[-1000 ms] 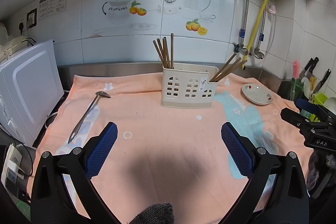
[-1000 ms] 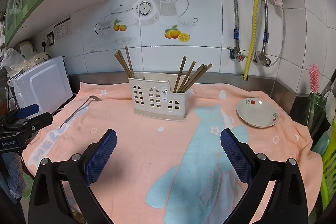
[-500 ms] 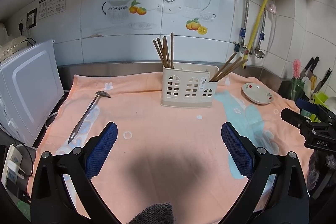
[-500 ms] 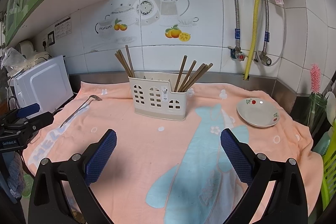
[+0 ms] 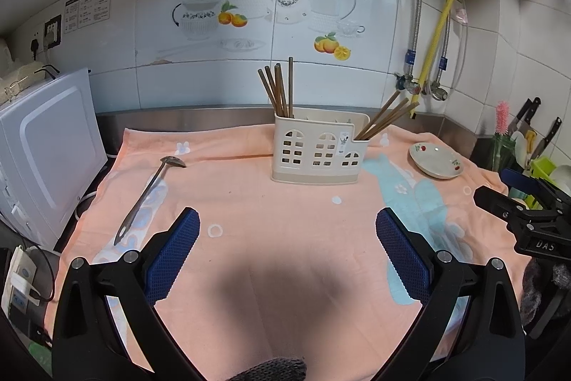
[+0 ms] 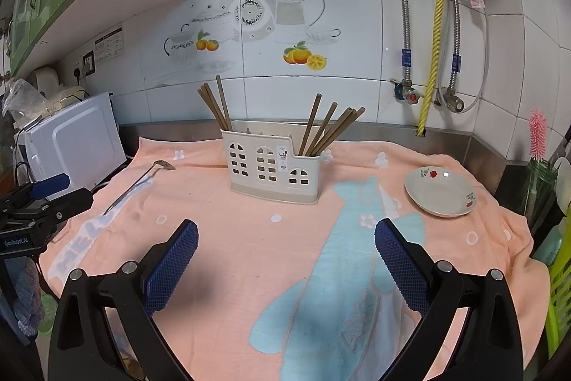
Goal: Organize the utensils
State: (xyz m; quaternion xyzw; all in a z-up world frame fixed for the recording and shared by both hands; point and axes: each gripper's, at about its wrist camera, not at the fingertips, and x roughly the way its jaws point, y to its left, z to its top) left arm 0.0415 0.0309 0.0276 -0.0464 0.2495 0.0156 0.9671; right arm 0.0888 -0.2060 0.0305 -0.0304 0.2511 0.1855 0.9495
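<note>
Both my left hand-held gripper (image 5: 287, 231) and right hand-held gripper (image 6: 285, 238) hang spread wide and empty, well short of the utensil holder (image 5: 318, 152). The lone metal ladle (image 5: 150, 193) lies flat on the towel (image 5: 285, 238), well left of the holder (chopsticks (image 5: 278, 88) already inside). I judge the thin handle could slip, or towel bunch up between my pads.

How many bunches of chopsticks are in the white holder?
2. One bunch of chopsticks stands at the white holder's left end; the other bunch leans out of its right end.
</note>
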